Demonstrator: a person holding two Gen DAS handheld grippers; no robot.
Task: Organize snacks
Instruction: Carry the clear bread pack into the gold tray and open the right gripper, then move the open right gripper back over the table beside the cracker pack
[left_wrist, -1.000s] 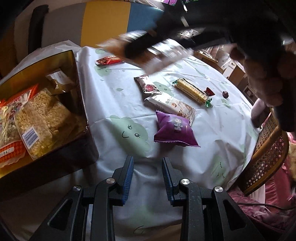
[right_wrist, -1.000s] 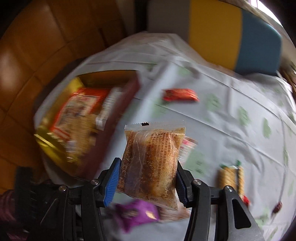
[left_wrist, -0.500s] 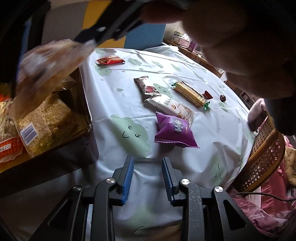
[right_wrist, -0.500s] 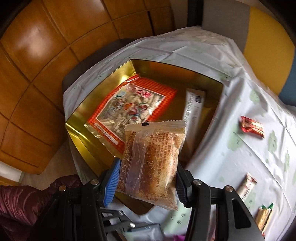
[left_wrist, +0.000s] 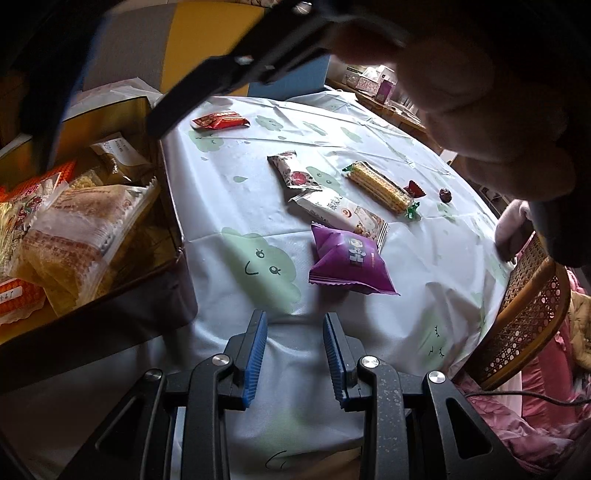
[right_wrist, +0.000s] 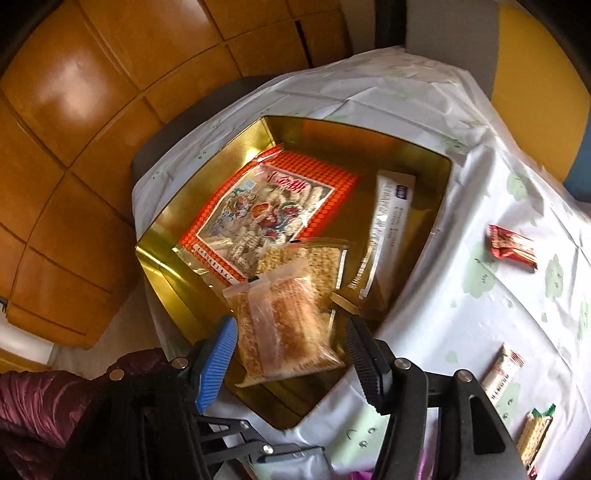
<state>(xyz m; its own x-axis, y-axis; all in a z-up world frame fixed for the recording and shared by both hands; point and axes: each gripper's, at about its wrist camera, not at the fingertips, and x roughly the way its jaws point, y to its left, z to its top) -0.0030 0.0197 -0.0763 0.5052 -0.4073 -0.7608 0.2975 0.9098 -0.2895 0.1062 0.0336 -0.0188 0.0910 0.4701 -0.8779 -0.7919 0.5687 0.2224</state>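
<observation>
A gold tin (right_wrist: 207, 184) sits at the left edge of a tabletop (left_wrist: 236, 206) covered in a pale cloth printed with green clouds. The right gripper (right_wrist: 288, 347) hangs over the tin's near corner with its jaws spread, a clear packet of golden-brown pastry (right_wrist: 284, 328) lying between them in the tin; the blur leaves it unclear whether either finger touches the wrapper. The packet rests partly on a clear bag of pale puffed-grain squares (right_wrist: 314, 258), beside an orange checkered snack bag (right_wrist: 273, 210) and a long white-labelled packet (right_wrist: 388, 218) propped against the tin's right wall. From the left wrist view the pastry packet (left_wrist: 74, 229) shows tilted against the other bags inside the tin (left_wrist: 110, 110)

The left gripper (left_wrist: 295, 354) hovers low at the near edge of the cloth, jaws apart and holding nothing. 6 pieces lie loose on the cloth: a purple pouch (left_wrist: 347, 262) nearest, a white wrapper (left_wrist: 340, 214) touching its far side, a floral bar (left_wrist: 295, 173) just beyond, a striped yellow wafer packet (left_wrist: 380, 188) to the right, a small dark red sweet (left_wrist: 445, 195) further right, and a red packet (left_wrist: 219, 120) far off near the tin. A cane chair (left_wrist: 524, 317) stands at the right edge
</observation>
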